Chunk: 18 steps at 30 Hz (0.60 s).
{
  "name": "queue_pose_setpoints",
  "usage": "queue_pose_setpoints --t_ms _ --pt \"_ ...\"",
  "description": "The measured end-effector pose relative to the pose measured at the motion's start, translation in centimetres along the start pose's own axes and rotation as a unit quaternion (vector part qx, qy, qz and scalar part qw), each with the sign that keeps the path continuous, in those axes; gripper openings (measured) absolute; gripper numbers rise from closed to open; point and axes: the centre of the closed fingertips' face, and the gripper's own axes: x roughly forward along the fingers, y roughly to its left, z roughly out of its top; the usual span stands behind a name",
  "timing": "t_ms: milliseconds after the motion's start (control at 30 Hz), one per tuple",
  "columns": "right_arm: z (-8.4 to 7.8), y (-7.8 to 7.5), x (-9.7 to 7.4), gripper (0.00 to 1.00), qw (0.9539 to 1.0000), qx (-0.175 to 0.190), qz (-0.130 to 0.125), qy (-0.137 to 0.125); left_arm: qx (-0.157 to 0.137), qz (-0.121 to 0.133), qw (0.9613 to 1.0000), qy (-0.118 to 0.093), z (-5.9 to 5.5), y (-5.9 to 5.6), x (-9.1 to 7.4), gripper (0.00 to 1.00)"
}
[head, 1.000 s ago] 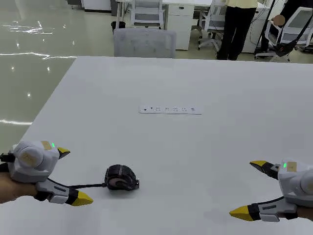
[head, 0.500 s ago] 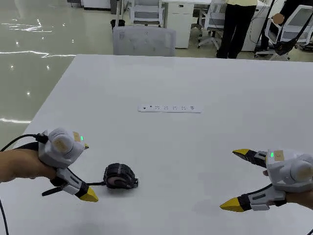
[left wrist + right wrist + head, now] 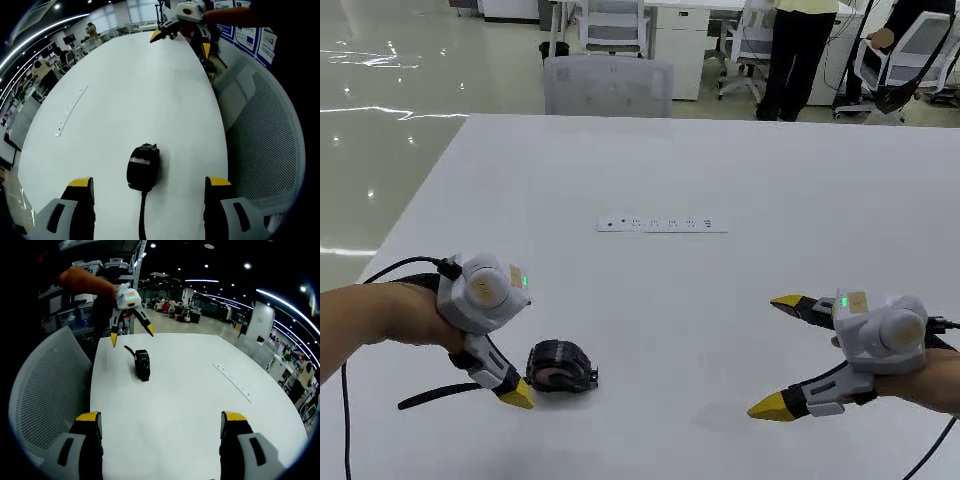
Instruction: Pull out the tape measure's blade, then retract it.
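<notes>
A black tape measure (image 3: 561,366) lies on the white table (image 3: 740,160) near its front left, blade in, with a black strap (image 3: 435,396) trailing left. My left gripper (image 3: 523,345) stands open just left of it, lower yellow tip close to the case. In the left gripper view the tape measure (image 3: 143,166) sits a little ahead of the open jaws (image 3: 148,182), untouched. My right gripper (image 3: 775,353) hangs open and holds nothing at the front right, far from the tape measure (image 3: 142,363).
A flush socket strip (image 3: 662,224) is set into the table's middle. A grey chair (image 3: 608,86) stands at the far edge, with people (image 3: 805,50) beyond it. A mesh chair (image 3: 270,130) is at the near side.
My left gripper has moved right and forward, up to the tape measure. The right gripper has drifted left and slightly up. The tape measure has stayed put.
</notes>
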Motion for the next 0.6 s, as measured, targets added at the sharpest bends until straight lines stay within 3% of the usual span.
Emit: queue_pose_setpoints --t_ms 300,433,600 --pt "0.3 0.3 2.1 0.99 0.9999 -0.003 0.012 0.003 0.014 -0.012 0.9997 0.014 -0.1 0.5 1.9 0.81" --pt "0.3 0.2 3.0 0.95 0.9997 0.006 0.024 0.007 0.022 0.007 0.9990 0.037 -1.0 1.9 3.1 0.79" --pt "0.8 0.4 4.8 0.95 0.9991 0.003 0.041 0.011 0.024 -0.009 0.9989 0.039 -1.1 1.4 4.4 0.77"
